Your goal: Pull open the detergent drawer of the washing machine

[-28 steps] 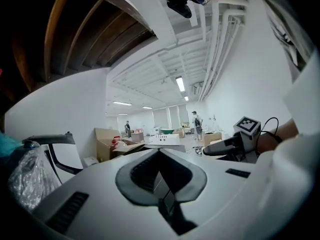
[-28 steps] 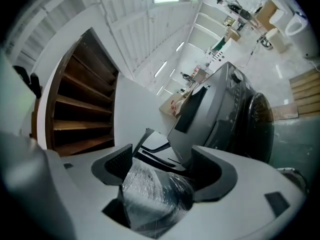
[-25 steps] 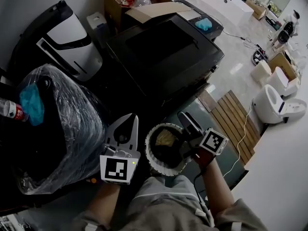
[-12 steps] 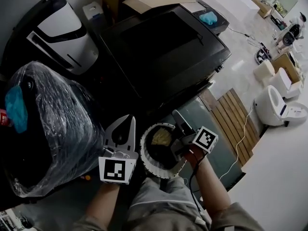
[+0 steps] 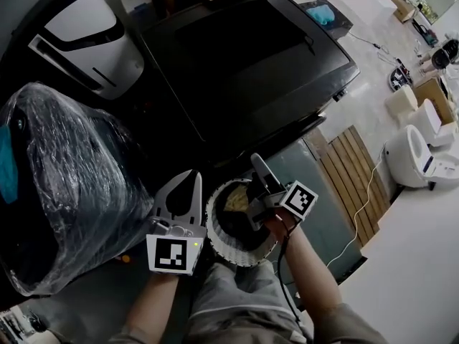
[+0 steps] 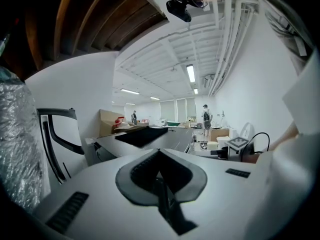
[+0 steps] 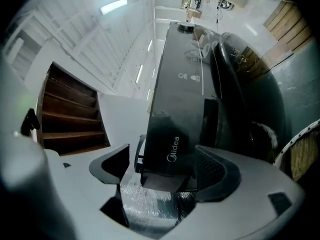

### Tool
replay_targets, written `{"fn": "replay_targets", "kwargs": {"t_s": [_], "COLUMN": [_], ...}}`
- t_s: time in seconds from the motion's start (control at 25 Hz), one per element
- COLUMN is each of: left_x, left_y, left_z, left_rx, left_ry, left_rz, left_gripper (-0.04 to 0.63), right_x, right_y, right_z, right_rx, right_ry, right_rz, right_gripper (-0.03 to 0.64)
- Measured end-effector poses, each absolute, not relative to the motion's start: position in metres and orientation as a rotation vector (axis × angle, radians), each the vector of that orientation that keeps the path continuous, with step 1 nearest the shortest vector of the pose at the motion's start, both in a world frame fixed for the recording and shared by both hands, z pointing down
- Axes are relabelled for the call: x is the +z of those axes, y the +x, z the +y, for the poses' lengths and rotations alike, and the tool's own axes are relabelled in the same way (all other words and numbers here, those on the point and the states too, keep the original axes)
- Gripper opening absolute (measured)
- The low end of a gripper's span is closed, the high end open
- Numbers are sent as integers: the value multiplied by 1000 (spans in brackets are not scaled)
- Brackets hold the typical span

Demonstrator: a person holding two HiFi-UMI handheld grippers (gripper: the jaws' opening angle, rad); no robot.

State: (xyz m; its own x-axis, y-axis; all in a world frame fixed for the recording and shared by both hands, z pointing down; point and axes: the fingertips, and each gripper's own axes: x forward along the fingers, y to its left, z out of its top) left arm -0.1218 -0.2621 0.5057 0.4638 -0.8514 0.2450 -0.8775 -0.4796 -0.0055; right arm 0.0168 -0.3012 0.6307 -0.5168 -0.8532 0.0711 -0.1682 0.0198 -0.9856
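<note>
The black washing machine (image 5: pixel 244 56) fills the upper middle of the head view, seen from above. In the right gripper view its front (image 7: pixel 200 59) runs away from me. The glossy panel with the Midea logo (image 7: pixel 172 149) shows just beyond the jaws. My right gripper (image 5: pixel 259 174) (image 7: pixel 162 176) points level at that panel. Its jaws are opening, and the pads (image 7: pixel 212 169) touch nothing. My left gripper (image 5: pixel 192 181) (image 6: pixel 159 151) hangs to its left. Its jaws are shut, with nothing between them, and it is short of the machine.
A bulky black object wrapped in clear plastic (image 5: pixel 64 185) stands at the left, close to the left gripper. A round woven basket (image 5: pixel 215 235) sits low between the grippers. A white-and-black appliance (image 5: pixel 79 27) is behind. Wooden slats (image 5: pixel 358 170) and white fixtures (image 5: pixel 423 156) lie at the right.
Both grippers have sunk lower in front of the washing machine. The right gripper has rolled and moved left, closer to the machine's front. The left gripper has stayed shut.
</note>
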Motion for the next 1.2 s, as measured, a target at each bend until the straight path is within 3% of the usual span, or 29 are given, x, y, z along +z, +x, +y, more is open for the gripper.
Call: {"fn": "replay_targets", "kwargs": {"t_s": [1.2], "left_x": [546], "left_y": [-126], "left_z": [-255], "left_rx": [400], "left_ry": [2524], "left_rz": [-1537], "left_gripper": [15], "right_x": [655], "right_y": [13], "right_z": [-314], "right_rx": [-1560], "right_ry": [-961], "right_rz": [1624], "right_gripper": [399]}}
